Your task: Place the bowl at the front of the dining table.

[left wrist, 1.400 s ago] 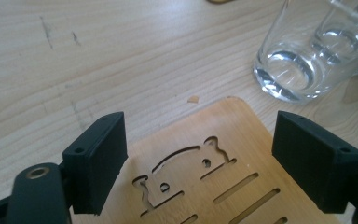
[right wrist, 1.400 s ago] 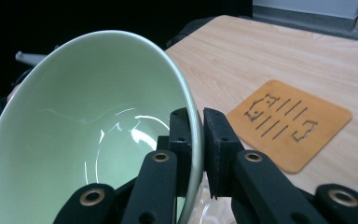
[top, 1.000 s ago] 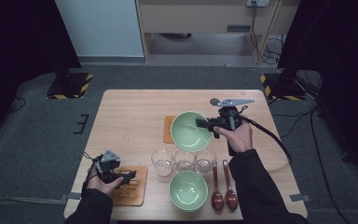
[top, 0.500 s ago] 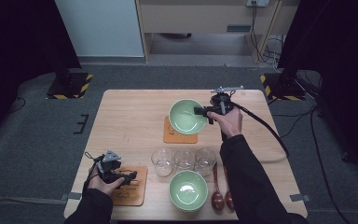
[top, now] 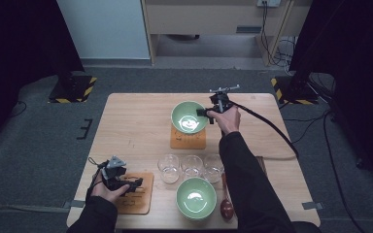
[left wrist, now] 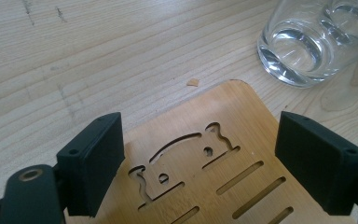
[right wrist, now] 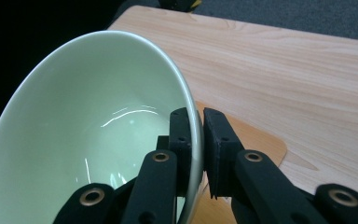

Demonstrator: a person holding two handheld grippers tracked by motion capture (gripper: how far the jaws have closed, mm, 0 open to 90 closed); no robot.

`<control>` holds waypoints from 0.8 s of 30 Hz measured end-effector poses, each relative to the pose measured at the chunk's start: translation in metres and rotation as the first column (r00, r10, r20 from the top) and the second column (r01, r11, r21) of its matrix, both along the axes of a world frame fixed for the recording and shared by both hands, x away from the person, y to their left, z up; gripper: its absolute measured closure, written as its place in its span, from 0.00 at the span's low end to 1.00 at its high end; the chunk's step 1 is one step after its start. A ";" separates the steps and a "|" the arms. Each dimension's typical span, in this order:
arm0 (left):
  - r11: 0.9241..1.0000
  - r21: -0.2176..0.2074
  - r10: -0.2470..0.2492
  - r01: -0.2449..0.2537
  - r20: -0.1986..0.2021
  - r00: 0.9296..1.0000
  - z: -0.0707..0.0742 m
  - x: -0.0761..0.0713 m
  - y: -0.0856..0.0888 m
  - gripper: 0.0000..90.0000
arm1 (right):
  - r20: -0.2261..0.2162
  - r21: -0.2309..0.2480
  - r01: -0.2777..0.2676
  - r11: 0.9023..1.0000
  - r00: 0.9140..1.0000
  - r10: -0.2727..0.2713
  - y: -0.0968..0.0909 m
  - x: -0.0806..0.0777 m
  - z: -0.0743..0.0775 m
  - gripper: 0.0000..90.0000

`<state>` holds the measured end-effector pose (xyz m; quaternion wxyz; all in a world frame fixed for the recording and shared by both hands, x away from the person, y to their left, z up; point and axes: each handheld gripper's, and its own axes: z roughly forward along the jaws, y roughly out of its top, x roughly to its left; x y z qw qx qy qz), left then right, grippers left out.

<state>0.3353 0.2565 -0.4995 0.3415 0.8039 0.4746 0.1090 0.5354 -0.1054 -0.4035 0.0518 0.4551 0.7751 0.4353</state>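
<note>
The tabletop (top: 136,126) is a pale wooden rectangle, and most of what it carries sits in its middle and along its near edge. Largest on it are two green bowls. The held bowl (top: 189,117) is in the far half, a little right of centre, above a wooden coaster (top: 188,141) that lies flat beneath it; in the right gripper view the bowl (right wrist: 88,135) looks tilted, and whether its base touches the coaster cannot be told. The second bowl (top: 196,197) stands at the near edge, right of centre.

A second wooden coaster (top: 137,193), slotted and with a cut-out figure, lies near the near left corner. Between the two bowls stands a row of three clear glasses (top: 191,167), close together, which fills the stretch from the far coaster to the near bowl. A dark wooden spoon (top: 226,206) lies just right of the near bowl, partly under the person's right sleeve (top: 245,179).

The right tool (top: 205,112) is clamped on the right rim of the held bowl, one jaw inside the bowl and one outside, as the right gripper view (right wrist: 201,121) shows. The left tool (top: 135,182) rests over the slotted coaster (left wrist: 200,163) with its jaws wide apart and nothing between them but the coaster's surface; the nearest glass (left wrist: 303,46) stands just beyond that coaster's far corner.
</note>
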 end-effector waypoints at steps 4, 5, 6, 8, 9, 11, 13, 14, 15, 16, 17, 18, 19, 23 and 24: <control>1.000 -0.004 -0.001 0.001 0.002 1.000 0.001 0.000 0.000 0.17 | -0.030 -0.019 -0.001 1.000 1.000 0.000 0.006 0.006 -0.009 0.92; 1.000 -0.004 -0.002 0.002 0.003 1.000 0.001 0.000 0.000 0.17 | -0.036 -0.025 0.002 1.000 0.999 -0.003 0.007 0.008 -0.011 0.92; 1.000 -0.002 -0.002 0.002 0.004 1.000 0.001 0.000 0.000 0.17 | -0.042 -0.032 0.007 0.999 0.999 -0.008 0.008 0.010 -0.013 0.92; 1.000 0.002 -0.002 0.002 0.005 1.000 0.001 0.001 0.000 0.17 | -0.057 -0.047 0.010 0.999 0.998 -0.013 0.010 0.014 -0.017 0.92; 1.000 0.004 -0.002 0.002 0.006 1.000 0.001 0.001 0.001 0.17 | -0.065 -0.053 0.012 0.999 0.998 -0.015 0.011 0.016 -0.020 0.92; 1.000 0.005 0.000 0.000 0.008 1.000 0.001 0.001 0.001 0.17 | -0.075 -0.064 0.019 0.998 0.997 -0.024 0.012 0.021 -0.024 0.92; 1.000 0.000 0.003 -0.003 0.009 1.000 0.001 0.002 0.002 0.17 | -0.087 -0.070 0.023 0.997 0.996 -0.029 0.014 0.025 -0.028 0.92; 1.000 -0.001 0.003 -0.003 0.009 1.000 0.001 0.002 0.002 0.17 | -0.096 -0.068 0.024 0.997 0.995 -0.031 0.015 0.028 -0.030 0.92; 1.000 -0.001 0.004 -0.004 0.008 1.000 0.001 0.002 0.002 0.17 | -0.101 -0.068 0.028 0.997 0.994 -0.035 0.016 0.030 -0.031 0.92; 1.000 0.000 0.003 -0.003 0.008 1.000 0.001 0.002 0.002 0.17 | -0.100 -0.067 0.029 0.997 0.994 -0.036 0.017 0.031 -0.033 0.92; 1.000 0.000 0.002 -0.002 0.009 1.000 0.001 0.003 0.002 0.17 | -0.105 -0.066 0.029 0.997 0.994 -0.036 0.018 0.033 -0.035 0.92; 1.000 0.002 0.002 -0.002 0.010 1.000 0.001 0.003 0.003 0.17 | -0.111 -0.064 0.026 0.998 0.993 -0.033 0.019 0.035 -0.037 0.92; 1.000 0.003 0.002 -0.002 0.011 1.000 0.002 0.003 0.003 0.17 | -0.108 -0.067 0.022 0.998 0.994 -0.029 0.020 0.036 -0.038 0.92; 1.000 0.001 0.007 -0.007 0.012 1.000 0.002 0.003 0.004 0.17 | -0.112 -0.079 0.017 0.997 0.993 -0.026 0.020 0.039 -0.043 0.92; 1.000 0.002 0.008 -0.008 0.013 1.000 0.002 0.003 0.004 0.17 | -0.114 -0.085 0.018 0.996 0.993 -0.028 0.020 0.039 -0.043 0.92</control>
